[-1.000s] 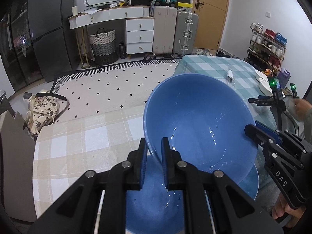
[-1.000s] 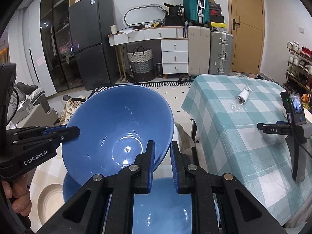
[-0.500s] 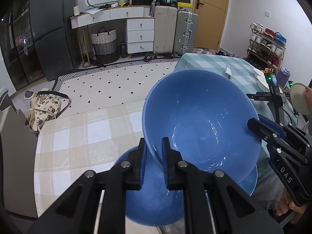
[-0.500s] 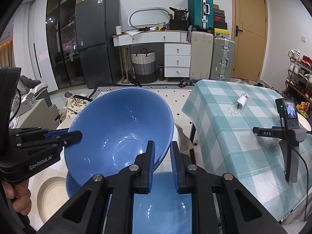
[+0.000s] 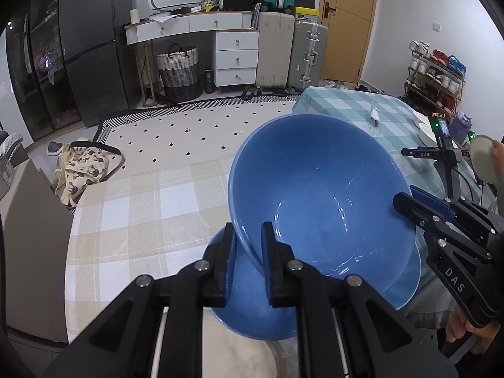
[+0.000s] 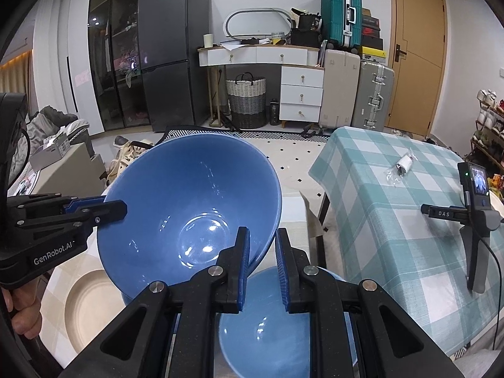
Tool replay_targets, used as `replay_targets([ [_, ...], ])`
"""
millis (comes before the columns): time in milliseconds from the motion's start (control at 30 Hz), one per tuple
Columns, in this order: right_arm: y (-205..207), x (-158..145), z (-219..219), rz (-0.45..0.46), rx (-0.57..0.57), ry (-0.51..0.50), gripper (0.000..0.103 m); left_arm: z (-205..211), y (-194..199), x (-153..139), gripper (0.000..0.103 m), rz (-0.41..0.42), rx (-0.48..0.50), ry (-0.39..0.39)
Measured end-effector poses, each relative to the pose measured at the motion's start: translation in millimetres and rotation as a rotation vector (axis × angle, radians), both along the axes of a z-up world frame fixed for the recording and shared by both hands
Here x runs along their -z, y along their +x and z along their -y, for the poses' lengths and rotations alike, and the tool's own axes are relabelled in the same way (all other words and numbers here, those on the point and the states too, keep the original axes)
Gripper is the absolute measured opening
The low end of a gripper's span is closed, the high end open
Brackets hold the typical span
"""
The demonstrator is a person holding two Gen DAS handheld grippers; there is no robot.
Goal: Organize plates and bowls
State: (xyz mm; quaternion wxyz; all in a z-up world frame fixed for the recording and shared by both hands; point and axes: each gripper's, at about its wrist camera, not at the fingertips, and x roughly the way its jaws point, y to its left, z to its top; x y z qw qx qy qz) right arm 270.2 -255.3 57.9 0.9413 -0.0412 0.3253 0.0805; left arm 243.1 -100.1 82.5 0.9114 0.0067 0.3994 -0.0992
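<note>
A beige-and-white checked tabletop (image 5: 132,220) is carrying the scene, with a second, smaller glossy blue bowl (image 6: 277,324) and a pale cream plate (image 6: 85,308) sitting on it. Above them, a large glossy blue ceramic bowl (image 5: 318,198) is hanging tilted in the air, its mouth facing the cameras. It is looking heavy, rigid, slick-glazed and breakable, so opposite points on the rim are the sensible hold. The left tool (image 5: 247,263) is pinching the near-left rim, one finger inside and one outside. The right tool (image 6: 261,260) is pinching the opposite rim likewise. Both are pointing steeply downward, a hand (image 6: 23,312) gripping the left handle.
</note>
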Motion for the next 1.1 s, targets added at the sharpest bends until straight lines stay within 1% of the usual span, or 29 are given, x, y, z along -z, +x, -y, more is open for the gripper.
replay_targets([
  [267,-6.2,9.6,-16.2,-0.022,-0.033,-0.021,0.017,-11.5,-9.8,7.4,0.012,-0.010,-0.020,0.008],
  [533,-11.8,19.2,-22.4,-0.042,-0.057,-0.024,0.017,-17.2,-18.1,16.3,0.012,-0.023,-0.024,0.024],
  [767,-16.2,26.8,-32.3,-0.050,-0.078,-0.044,0.017,-22.7,-21.2,25.4,0.012,-0.044,-0.035,0.032],
  [1100,-12.3,38.6,-41.1,-0.068,-0.093,-0.061,0.017,-26.3,-21.1,37.4,0.012,-0.071,-0.042,0.052],
])
